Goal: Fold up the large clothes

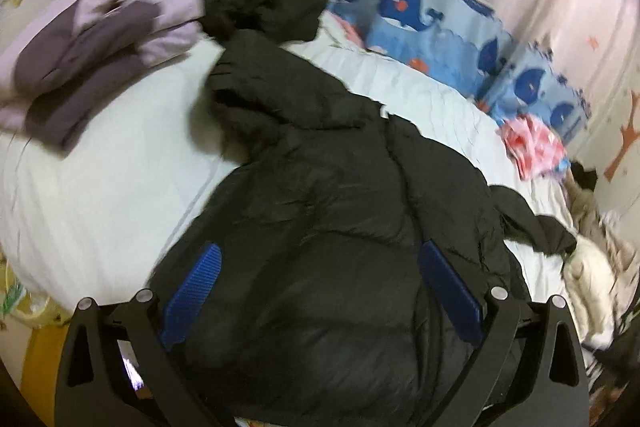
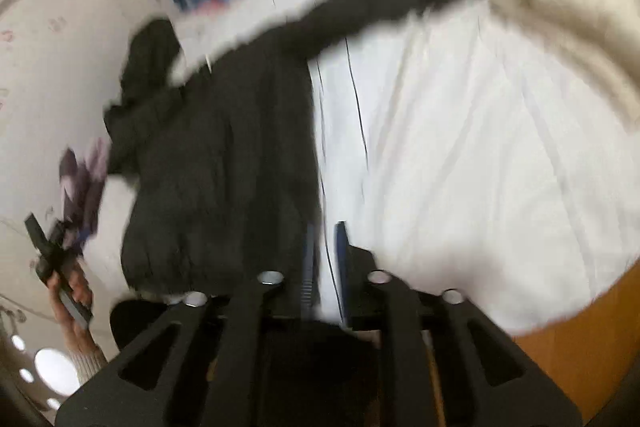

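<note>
On the bed [image 1: 100, 187], my black coat [image 1: 320, 227] lies unfolded, purple stack [image 1: 80, 67] at 10 o'clock done; left tool [image 1: 320, 267] wide, right tool [image 2: 324, 247] narrow, empty.

Beyond the right gripper [image 2: 323, 247], its fingers a narrow gap apart with nothing between them, a black padded coat [image 2: 216, 163] lies left, white bedsheet [image 2: 460, 155] right.

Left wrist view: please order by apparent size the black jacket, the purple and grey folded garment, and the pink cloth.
1. black jacket, largest, though nearest the camera
2. purple and grey folded garment
3. pink cloth, smallest; it lies farther off, so its true size is unsure
</note>
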